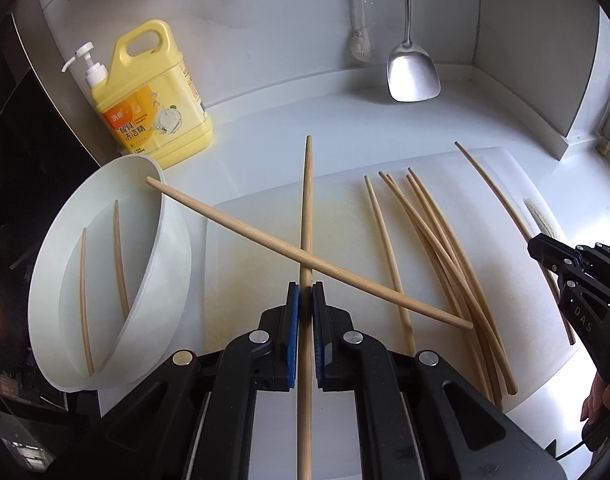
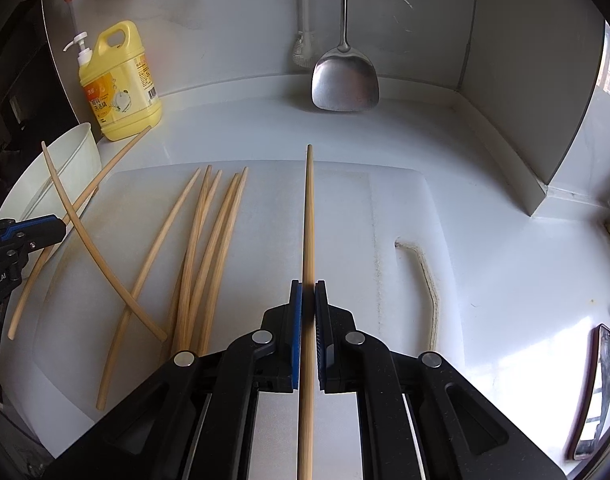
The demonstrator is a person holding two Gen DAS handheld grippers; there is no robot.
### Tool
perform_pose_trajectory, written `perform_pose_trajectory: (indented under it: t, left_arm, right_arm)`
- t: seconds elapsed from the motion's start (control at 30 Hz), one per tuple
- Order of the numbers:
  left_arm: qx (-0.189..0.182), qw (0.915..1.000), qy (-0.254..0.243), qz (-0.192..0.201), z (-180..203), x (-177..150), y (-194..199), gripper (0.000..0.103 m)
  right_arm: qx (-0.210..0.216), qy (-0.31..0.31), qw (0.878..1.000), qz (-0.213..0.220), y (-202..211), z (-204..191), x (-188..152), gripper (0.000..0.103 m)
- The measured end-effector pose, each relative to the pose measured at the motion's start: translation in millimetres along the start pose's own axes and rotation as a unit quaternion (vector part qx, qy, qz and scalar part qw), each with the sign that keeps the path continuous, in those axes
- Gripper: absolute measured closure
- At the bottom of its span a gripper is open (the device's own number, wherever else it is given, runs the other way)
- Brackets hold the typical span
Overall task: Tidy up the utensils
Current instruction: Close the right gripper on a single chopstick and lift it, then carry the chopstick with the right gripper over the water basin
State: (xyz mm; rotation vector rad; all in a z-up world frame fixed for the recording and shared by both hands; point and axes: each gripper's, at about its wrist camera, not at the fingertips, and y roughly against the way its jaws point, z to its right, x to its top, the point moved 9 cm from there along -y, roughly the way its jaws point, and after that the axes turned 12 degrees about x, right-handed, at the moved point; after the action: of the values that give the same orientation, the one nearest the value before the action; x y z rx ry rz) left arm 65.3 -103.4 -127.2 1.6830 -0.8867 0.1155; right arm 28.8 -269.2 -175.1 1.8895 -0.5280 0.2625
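My left gripper (image 1: pixel 305 294) is shut on a wooden chopstick (image 1: pixel 306 208) that points straight ahead above the white cutting board (image 1: pixel 345 200). My right gripper (image 2: pixel 308 292) is shut on another chopstick (image 2: pixel 308 216), also pointing ahead; it shows at the right edge of the left wrist view (image 1: pixel 545 248). Several loose chopsticks (image 1: pixel 441 248) lie on the board, one crossing diagonally (image 1: pixel 241 228) with its far end at the rim of the white divided holder (image 1: pixel 173 240). Two chopsticks (image 1: pixel 119 256) stand inside the holder. The loose chopsticks (image 2: pixel 209 240) lie left of my right gripper.
A yellow dish-soap jug (image 1: pixel 153 96) with a pump stands behind the holder. A steel spatula (image 1: pixel 412 72) hangs against the back wall beside a white brush (image 1: pixel 360 46). A phone (image 2: pixel 595 392) lies at the counter's right edge. A wall corner (image 2: pixel 545 152) juts in at right.
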Motion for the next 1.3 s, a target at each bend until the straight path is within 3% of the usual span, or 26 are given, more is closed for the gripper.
perform_pose_trajectory:
  t: [0.3,0.8,1.3]
  left_arm:
    - [0.001,0.9999,0.005,0.011,-6.7,9.8,5.4,0.096]
    - [0.015,0.9981,0.055,0.024,-49.3,22.9,17.1,0.096]
    - [0.014,0.9915,0.128,0.016,-115.8,0.2,30.4,0.096]
  right_arm:
    - [-0.001,0.001,1.000,0.003,2.9,-1.1,5.1,0.097]
    - [0.005,0.007,1.000,0.015,11.8,-13.5,20.5,0.097]
    - [0.033,0.033,0.999,0.026,26.0,-74.4,44.1,0.097]
